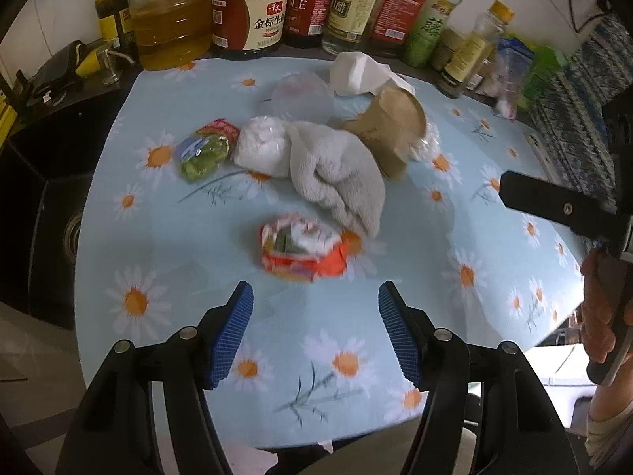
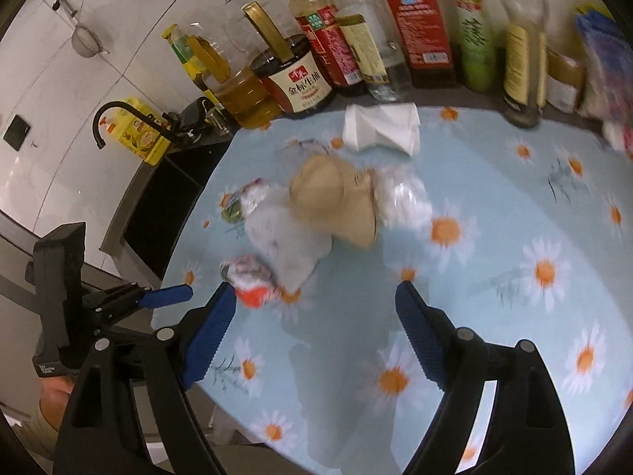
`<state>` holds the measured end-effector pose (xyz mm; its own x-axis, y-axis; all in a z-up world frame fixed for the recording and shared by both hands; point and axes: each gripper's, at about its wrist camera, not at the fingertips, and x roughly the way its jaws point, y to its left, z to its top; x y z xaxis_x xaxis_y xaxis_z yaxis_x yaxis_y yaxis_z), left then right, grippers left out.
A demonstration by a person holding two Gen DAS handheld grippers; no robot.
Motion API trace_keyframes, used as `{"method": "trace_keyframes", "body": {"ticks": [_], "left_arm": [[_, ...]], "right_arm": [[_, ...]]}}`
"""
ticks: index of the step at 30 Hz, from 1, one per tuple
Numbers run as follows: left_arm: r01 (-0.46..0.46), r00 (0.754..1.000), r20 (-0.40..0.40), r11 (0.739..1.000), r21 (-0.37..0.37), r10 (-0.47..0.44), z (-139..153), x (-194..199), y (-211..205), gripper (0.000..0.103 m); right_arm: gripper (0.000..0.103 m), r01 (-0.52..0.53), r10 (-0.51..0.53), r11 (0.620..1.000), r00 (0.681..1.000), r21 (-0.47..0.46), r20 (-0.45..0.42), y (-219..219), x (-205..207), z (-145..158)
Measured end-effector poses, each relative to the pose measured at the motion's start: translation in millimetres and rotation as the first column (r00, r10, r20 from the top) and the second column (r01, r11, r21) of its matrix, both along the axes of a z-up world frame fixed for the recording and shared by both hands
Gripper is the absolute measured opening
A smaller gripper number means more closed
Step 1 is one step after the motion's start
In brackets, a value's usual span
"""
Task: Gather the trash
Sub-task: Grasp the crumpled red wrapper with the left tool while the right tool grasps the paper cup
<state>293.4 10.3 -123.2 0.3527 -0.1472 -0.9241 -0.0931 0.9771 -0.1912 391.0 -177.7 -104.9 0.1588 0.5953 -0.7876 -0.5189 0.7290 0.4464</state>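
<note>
While my left fingers [image 1: 315,297] and right fingers [image 2: 316,297] hang apart and empty over the worktop's [image 1: 455,316] near edge, the orange wrapper [image 1: 304,247] lies just ahead. Beyond, the towel [image 1: 336,174] touches it and could snag.

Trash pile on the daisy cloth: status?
Left gripper open, empty. Right gripper open, empty. Crumpled orange snack wrapper nearest, untouched. Grey towel lies among the trash, against brown paper cup.

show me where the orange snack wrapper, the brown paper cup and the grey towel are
orange snack wrapper [image 1: 302,249], left wrist view, its crumpled middle.
brown paper cup [image 1: 389,134], left wrist view, its side wall.
grey towel [image 1: 336,170], left wrist view, its folded middle.
</note>
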Motion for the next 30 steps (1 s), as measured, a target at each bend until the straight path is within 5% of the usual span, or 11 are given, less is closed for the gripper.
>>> {"method": "trace_keyframes", "body": {"ticks": [7,19,30], "left_arm": [[-0.036,0.998,-0.044,0.997,0.063,0.039,-19.1,22.7,-4.6,0.064],[-0.088,0.993,-0.078,0.994,0.062,0.093,-41.1,42.9,-4.3,0.064],[-0.096,0.993,-0.069,0.993,0.064,0.100,-46.8,47.0,-5.5,0.052]], "right_arm": [[0.082,-0.101,0.102,0.995,0.994,-0.018,0.026,29.4,35.8,-0.5],[0.082,-0.196,0.200,0.976,0.979,-0.092,0.048,64.2,65.3,-9.8],[0.082,-0.245,0.257,0.952,0.965,-0.183,0.046,80.9,69.6,-28.5]]}}
